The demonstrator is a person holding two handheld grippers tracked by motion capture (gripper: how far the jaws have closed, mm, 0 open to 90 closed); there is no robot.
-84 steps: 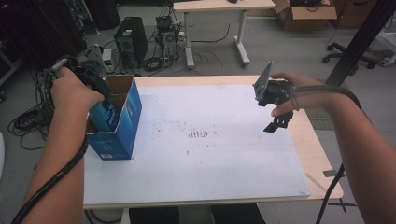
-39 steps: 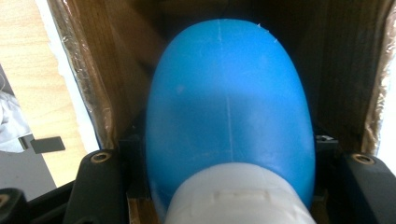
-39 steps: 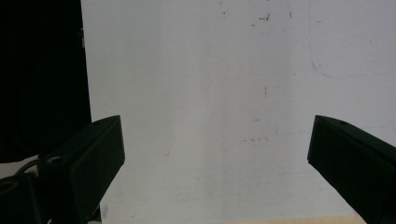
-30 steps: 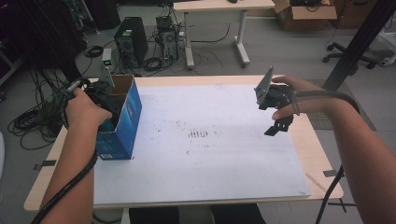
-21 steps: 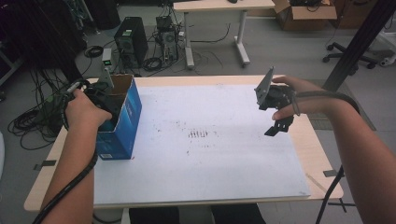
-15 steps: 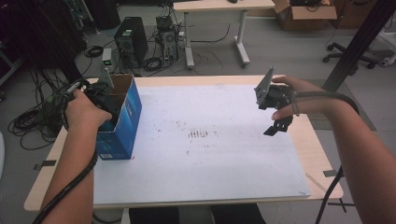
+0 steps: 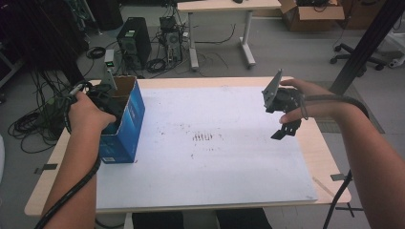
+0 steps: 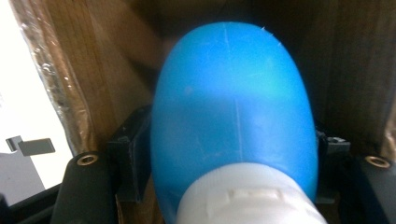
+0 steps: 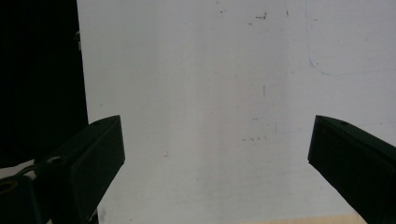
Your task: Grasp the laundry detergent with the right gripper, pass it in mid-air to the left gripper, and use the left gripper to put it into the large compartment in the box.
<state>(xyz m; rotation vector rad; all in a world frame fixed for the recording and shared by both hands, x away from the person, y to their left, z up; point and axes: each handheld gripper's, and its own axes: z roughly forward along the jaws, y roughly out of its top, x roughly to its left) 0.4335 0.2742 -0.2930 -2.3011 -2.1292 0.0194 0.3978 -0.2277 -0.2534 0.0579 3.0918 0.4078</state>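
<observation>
A blue cardboard box (image 7: 128,125) with an open top stands at the left edge of the white board (image 7: 215,167). My left gripper (image 7: 107,101) reaches down into it. In the left gripper view a blue plastic bottle (image 8: 233,102) with a white cap (image 8: 243,198) sits between the jaws, with the box's brown inner walls (image 8: 93,60) around it, and the left gripper (image 8: 229,154) is shut on the bottle. My right gripper (image 7: 285,128) hangs open above the right side of the board. Between the wide-apart jaws of the right gripper (image 9: 215,154) only bare board shows.
The board lies on a wooden table (image 7: 329,157) with narrow bare strips at left and right. Faint dark marks (image 7: 206,138) sit mid-board. Beyond the table are a computer tower (image 7: 133,44), cables, another table (image 7: 219,19) and a black post (image 7: 365,45).
The left hand has moved back and lowered the blue bottle into the box, where it has stayed for the last second. The right gripper has barely moved.
</observation>
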